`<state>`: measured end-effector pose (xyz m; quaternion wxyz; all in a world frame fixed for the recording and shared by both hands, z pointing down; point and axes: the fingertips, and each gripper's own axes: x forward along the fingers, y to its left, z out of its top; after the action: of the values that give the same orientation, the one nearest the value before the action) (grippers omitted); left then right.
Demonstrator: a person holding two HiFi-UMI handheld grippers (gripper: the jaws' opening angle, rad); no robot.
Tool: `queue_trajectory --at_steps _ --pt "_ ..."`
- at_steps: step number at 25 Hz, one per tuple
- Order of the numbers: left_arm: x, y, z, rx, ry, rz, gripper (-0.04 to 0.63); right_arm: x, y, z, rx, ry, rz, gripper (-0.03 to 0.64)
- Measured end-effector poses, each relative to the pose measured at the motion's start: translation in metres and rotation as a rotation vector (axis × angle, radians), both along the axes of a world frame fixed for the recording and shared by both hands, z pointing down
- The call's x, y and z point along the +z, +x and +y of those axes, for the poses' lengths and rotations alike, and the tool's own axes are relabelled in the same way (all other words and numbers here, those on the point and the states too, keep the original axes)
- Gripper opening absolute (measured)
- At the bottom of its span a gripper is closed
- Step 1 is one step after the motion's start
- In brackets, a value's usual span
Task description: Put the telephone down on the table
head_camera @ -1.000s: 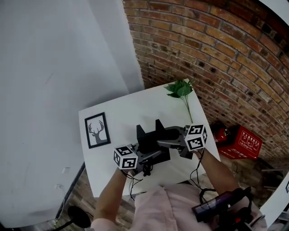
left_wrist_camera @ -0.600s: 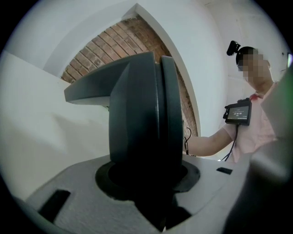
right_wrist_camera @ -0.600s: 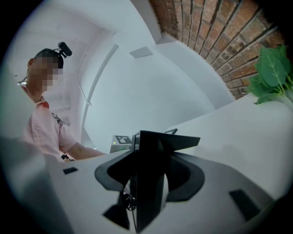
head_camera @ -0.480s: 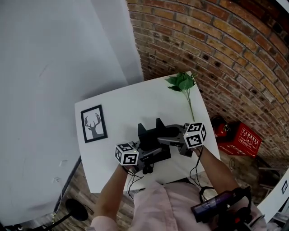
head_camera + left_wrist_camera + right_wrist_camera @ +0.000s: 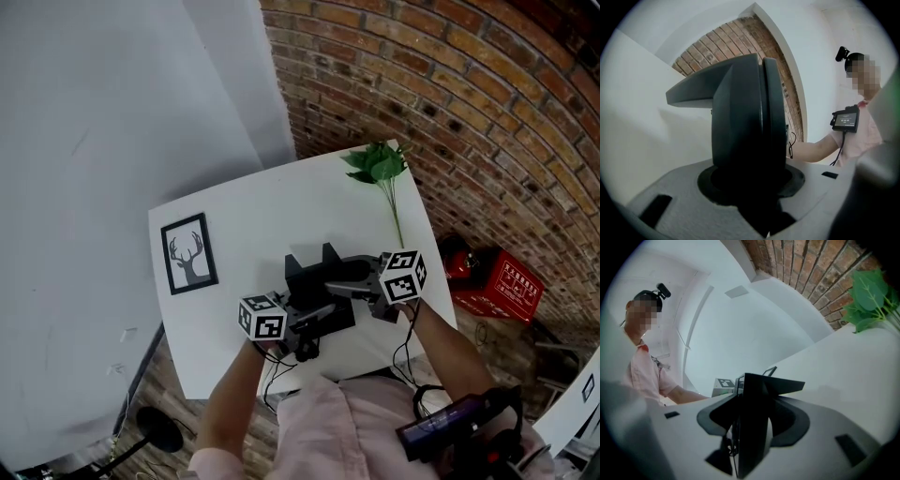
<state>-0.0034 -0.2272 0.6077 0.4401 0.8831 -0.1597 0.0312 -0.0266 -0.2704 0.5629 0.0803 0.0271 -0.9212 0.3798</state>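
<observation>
I have the left tongs [image 5: 314, 325] and right tongs [image 5: 345, 289] each clamped on a side of the blocky black plastic telephone [image 5: 317, 279], which keeps it level. I judge it to be just above the white desk [image 5: 253, 211], near the front edge.

readable text: none | red crate [image 5: 502, 281]: white print, too small to read

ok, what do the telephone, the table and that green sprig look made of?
Telephone: dark matte shell with crisp flat panels, likely moulded plastic.
Table: smooth, even white top; probably laminate or painted board.
Sprig: uniform green leaves on a thin straight stem; possibly artificial, can't tell.
</observation>
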Motion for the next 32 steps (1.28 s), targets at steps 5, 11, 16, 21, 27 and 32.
queue_trajectory --at_steps 5,11,16,21,27,32 --pt "0.005 -0.001 -0.004 0.013 -0.07 -0.004 0.167 0.007 0.0 -0.006 0.018 -0.052 -0.012 0.206" --pt "0.012 0.0 -0.008 0.014 -0.159 -0.019 0.169 0.018 0.001 -0.013 0.021 -0.134 -0.022 0.206" --pt "0.016 0.001 -0.013 0.003 -0.231 -0.03 0.173 0.026 0.001 -0.02 0.022 -0.207 -0.03 0.206" --pt "0.018 0.0 -0.018 -0.039 -0.266 -0.038 0.201 0.028 0.001 -0.023 0.004 -0.243 -0.038 0.198" --pt "0.014 0.01 -0.016 -0.034 -0.257 -0.082 0.469 0.027 -0.001 -0.022 -0.03 -0.259 -0.059 0.178" --pt "0.017 0.001 -0.018 -0.084 -0.259 -0.133 0.489 0.027 -0.005 -0.021 -0.047 -0.278 -0.058 0.173"
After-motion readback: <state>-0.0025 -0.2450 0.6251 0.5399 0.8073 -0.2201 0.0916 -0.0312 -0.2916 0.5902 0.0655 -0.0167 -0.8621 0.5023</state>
